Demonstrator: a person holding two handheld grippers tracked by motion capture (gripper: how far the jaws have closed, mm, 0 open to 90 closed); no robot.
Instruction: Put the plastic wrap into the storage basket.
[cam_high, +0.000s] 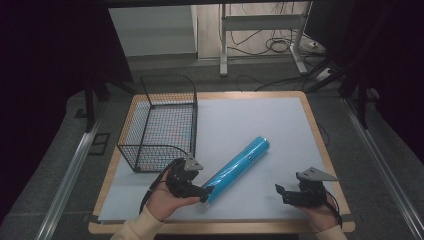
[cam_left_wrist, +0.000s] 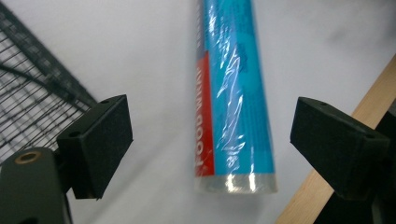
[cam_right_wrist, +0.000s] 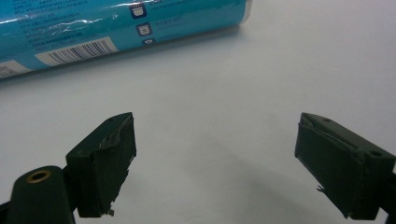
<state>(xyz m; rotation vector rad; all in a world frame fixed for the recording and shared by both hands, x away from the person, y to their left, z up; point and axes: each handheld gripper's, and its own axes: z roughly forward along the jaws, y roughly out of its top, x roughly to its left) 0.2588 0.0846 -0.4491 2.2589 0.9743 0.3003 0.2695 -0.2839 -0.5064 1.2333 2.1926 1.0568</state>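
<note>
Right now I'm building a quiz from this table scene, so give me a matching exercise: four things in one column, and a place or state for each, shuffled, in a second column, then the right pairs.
Things
1. wire basket
2. blue roll
3. left gripper
4. right gripper

Places or states
A. open over bare mat, off to the roll's side
B. lies slantwise on the white mat
C. stands at the table's left side
D. open, jaws either side of the roll's near end

Pairs: 1-C, 2-B, 3-D, 4-A
</note>
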